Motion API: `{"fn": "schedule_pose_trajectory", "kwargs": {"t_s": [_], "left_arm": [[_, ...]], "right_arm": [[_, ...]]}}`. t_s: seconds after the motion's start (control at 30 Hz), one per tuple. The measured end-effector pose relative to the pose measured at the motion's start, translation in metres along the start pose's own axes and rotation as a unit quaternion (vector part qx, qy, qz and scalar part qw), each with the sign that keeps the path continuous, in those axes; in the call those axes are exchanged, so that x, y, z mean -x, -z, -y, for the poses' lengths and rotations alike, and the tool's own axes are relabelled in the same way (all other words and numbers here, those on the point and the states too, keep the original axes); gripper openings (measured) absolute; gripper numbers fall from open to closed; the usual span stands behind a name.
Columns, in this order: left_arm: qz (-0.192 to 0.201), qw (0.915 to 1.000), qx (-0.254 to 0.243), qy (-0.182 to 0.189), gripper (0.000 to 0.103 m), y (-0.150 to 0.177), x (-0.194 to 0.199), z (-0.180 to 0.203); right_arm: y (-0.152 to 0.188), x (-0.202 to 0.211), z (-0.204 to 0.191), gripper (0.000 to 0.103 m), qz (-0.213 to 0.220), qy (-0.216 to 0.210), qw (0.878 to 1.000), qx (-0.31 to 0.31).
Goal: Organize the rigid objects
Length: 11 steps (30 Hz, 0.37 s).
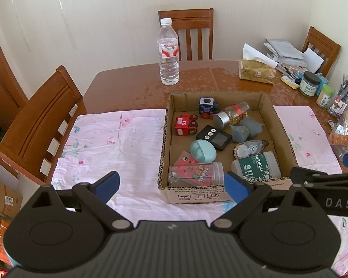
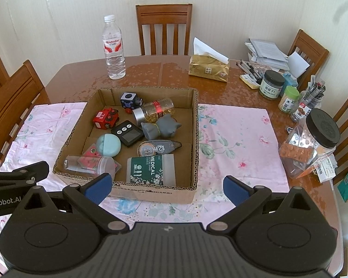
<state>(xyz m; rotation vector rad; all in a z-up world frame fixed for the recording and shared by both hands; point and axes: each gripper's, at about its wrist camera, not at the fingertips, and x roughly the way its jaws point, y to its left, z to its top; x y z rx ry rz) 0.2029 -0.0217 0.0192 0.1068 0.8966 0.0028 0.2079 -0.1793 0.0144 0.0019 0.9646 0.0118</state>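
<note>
A shallow cardboard box [image 2: 196, 125] sits on a pink floral cloth [image 2: 239, 134] on the wooden tabletop [image 2: 150, 71]. In it lie the rigid objects — a red toy train [image 2: 105, 118], a black timer [image 2: 127, 136], a grey cat figure [image 2: 161, 128], a green cotton-swab box [image 2: 150, 169]. The left claw [image 1: 171, 186] and the right claw [image 2: 167, 185] both hang apart and empty near the box's near edge. A water bottle [image 2: 113, 48] stands behind the box.
</note>
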Motion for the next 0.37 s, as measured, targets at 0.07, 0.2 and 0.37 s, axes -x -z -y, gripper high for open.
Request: {"fn": "schedule_pose_trajectory", "kwargs": {"t_s": [0.07,0.2,0.37], "left_arm": [[0.000,1.0000,0.002,-0.001,0.096,0.0000,0.0012,-0.0004],[0.000,1.0000,0.003,-0.003,0.096,-0.0009,0.0020,0.0004],[0.000,1.0000,0.003,-0.003,0.096,-0.0014,0.0027,0.0012]], "right_arm": [[0.0002,0.0005,0.0005,0.103,0.000,0.000,1.000,0.001],[-0.0005,0.0014,0.0005,0.103,0.001,-0.001,1.000,0.002],[-0.0013,0.0017,0.0010,0.103,0.002,0.000,1.000,0.002]]}}
